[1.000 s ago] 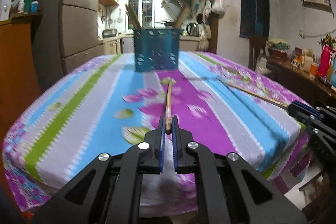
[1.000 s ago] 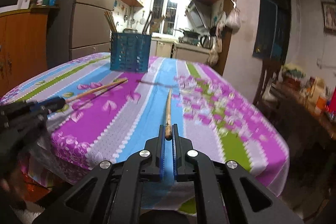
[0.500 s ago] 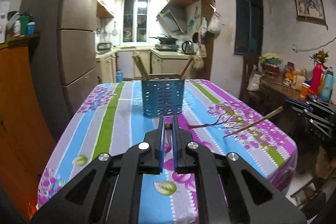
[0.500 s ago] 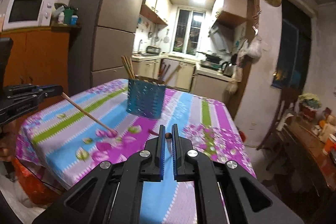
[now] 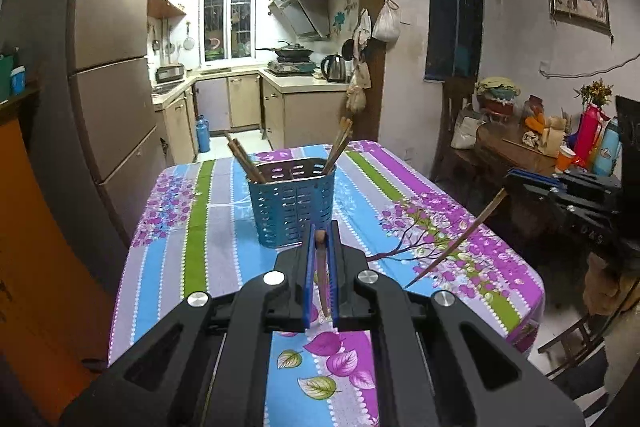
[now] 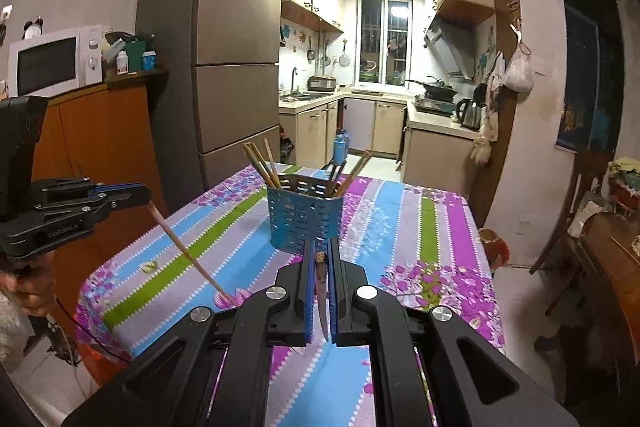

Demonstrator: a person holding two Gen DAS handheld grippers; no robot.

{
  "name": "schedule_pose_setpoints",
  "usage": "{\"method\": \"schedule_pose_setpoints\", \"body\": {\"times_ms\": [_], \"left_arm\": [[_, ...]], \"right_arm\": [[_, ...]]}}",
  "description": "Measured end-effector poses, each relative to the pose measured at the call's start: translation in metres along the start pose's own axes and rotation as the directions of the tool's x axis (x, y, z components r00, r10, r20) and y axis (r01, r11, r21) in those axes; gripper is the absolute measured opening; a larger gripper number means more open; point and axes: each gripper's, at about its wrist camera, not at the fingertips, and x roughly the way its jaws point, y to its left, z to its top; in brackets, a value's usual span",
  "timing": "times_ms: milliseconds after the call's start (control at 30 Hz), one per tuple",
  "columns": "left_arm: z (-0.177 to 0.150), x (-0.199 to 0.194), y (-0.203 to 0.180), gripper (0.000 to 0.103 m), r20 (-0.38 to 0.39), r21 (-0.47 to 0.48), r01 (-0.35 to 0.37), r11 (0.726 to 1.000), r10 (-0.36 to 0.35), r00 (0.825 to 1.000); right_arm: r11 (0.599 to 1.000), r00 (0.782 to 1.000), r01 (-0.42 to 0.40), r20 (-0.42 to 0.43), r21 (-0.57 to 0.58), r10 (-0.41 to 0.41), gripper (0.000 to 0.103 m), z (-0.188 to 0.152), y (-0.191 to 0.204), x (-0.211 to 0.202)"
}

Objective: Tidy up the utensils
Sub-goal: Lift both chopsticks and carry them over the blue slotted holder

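My left gripper [image 5: 320, 269] and right gripper [image 6: 321, 293] each pinch one thin wooden chopstick [image 5: 322, 279], tips hanging over the floral striped tablecloth's [image 5: 208, 227] near edge. They could snag the blue perforated plastic utensil basket's [image 5: 292, 205] rim and tip it.

Both claws loaded, above the desk.
Your right claw [image 6: 320, 259] pinches a chopstick [image 6: 321, 291]; your left claw [image 6: 132, 193] grips another chopstick [image 6: 188, 255], angled down. Blue basket [image 6: 304, 223] stands just ahead on desk [image 6: 432, 239].
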Motion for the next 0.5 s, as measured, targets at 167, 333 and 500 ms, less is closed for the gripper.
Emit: {"method": "schedule_pose_setpoints", "body": {"times_ms": [167,333,500], "left_arm": [[0.013,0.008,0.002,0.005,-0.039,0.0,-0.007,1.0,0.007,0.999],[0.017,0.011,0.0,0.005,-0.049,0.018,-0.008,1.0,0.009,0.999],[0.044,0.015,0.004,0.005,-0.037,0.022,-0.017,1.0,0.017,0.999]], "right_arm": [[1.0,0.999,-0.021,-0.033,-0.01,0.021,0.007,0.015,0.003,0.011],[0.999,0.997,-0.042,-0.059,-0.016,0.04,0.007,0.029,0.006,0.02],[0.999,0.998,-0.046,-0.046,-0.024,0.045,0.007,0.063,0.006,0.024]]}}
